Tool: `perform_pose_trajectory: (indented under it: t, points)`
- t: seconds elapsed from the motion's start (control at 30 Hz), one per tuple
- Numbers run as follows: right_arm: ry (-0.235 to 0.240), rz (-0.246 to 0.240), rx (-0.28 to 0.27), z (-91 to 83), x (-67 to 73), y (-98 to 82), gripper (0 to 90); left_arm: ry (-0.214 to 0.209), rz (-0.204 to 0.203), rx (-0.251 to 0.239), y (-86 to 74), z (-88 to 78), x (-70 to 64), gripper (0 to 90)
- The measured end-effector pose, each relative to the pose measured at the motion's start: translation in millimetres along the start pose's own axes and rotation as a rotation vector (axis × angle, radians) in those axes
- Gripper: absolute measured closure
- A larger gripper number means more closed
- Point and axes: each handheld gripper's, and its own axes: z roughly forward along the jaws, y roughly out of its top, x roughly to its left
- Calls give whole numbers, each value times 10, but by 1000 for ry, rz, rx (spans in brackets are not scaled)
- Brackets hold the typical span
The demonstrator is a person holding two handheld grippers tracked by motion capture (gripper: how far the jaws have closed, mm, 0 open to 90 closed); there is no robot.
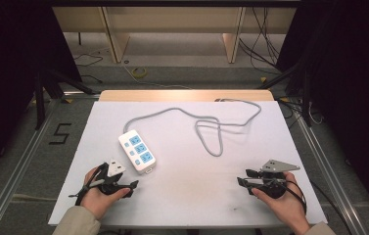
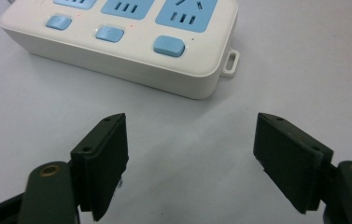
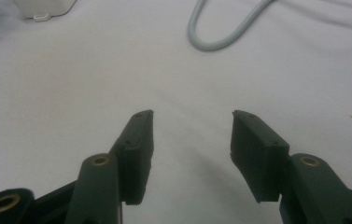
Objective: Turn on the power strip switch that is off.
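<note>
A white power strip [image 1: 137, 151] with blue sockets and blue buttons lies left of centre on the white tabletop [image 1: 192, 196]. Its grey cable [image 1: 211, 128] loops across the table to the far right edge. My left gripper [image 1: 126, 178] sits just in front of the strip's near end, jaws open with nothing between them. In the left gripper view the strip [image 2: 131, 42] lies close ahead of the open left gripper [image 2: 190, 140]. My right gripper [image 1: 243, 177] rests at the near right, pointing left, open and empty. The right gripper view has the open gripper [image 3: 192, 128], the cable loop [image 3: 220, 32] and a corner of the strip [image 3: 43, 7].
A wooden strip [image 1: 187, 95] borders the table's far edge. Metal rails [image 1: 25, 152] run along both sides. Beyond the table stand wooden shelf legs [image 1: 116, 39] with cables on the floor. A "5" mark [image 1: 59, 133] is on the floor at left.
</note>
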Motion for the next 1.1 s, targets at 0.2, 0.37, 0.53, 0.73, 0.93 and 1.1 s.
perform_pose_trajectory:
  t: [0.2,0.37,0.53,0.73,0.93,1.1]
  points:
    - [-1,1,-1,-10,-2,-1,500,1,-11,-1,11,-21,4,315]
    - [2,-3,1,0,8,4,500,22,-19,-15,39,-67,40,393]
    - [0,-3,-3,4,3,3,500,51,-32,-6,77,-118,82,562]
    - [1,-10,-8,1,14,9,500,55,-64,20,93,-156,125,810]
    - [-4,-10,-15,0,17,13,500,50,-70,52,109,-181,144,896]
    - [-6,-13,-17,-3,16,17,500,41,-61,70,136,-186,147,897]
